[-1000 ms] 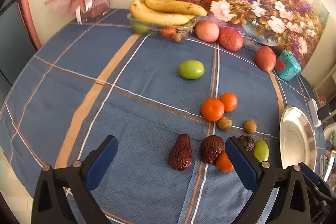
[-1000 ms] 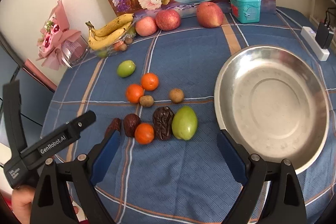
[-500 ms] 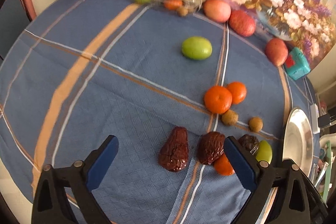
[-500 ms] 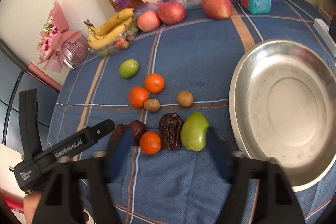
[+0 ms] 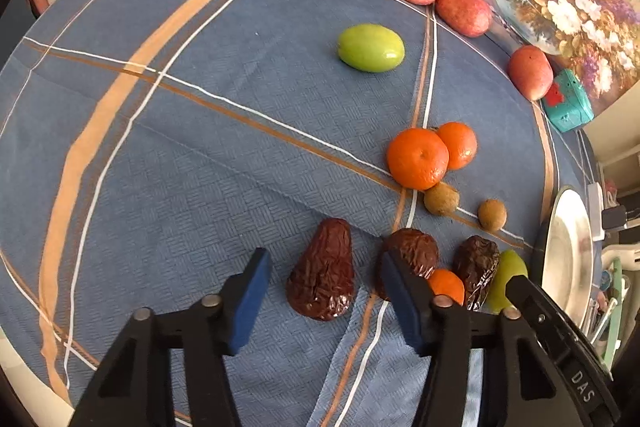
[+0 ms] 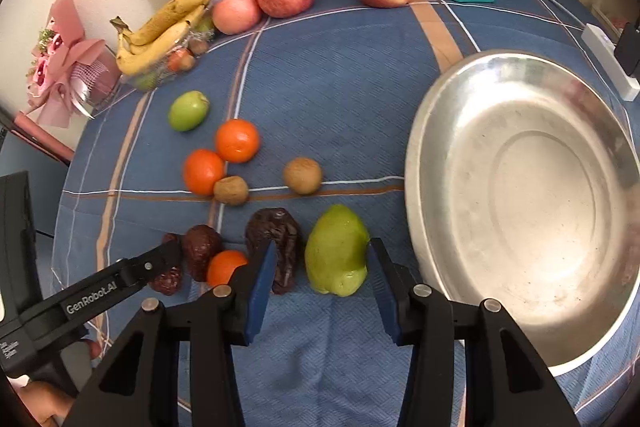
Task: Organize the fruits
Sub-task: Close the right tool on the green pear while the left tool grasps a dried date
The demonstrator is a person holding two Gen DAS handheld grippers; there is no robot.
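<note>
1. Straddling the near green fruit (image 6: 336, 251), the right gripper (image 6: 322, 267) sits spread, pads either side and not yet pinching; it looks lined up for a lift into the steel plate (image 6: 440, 99) just right of it.
2. Left gripper (image 5: 324, 291) is spread too, framing the leftmost date (image 5: 324, 271) on the table (image 5: 180, 167), likely so both grippers grab at once.
3. Count on the cloth: three dates, three oranges, two small brown fruits, two green fruits, three apples along the far edge.
4. Far left, a tray (image 6: 156, 75) carries a banana bunch plus a few small fruits; the plate holds nothing.
</note>
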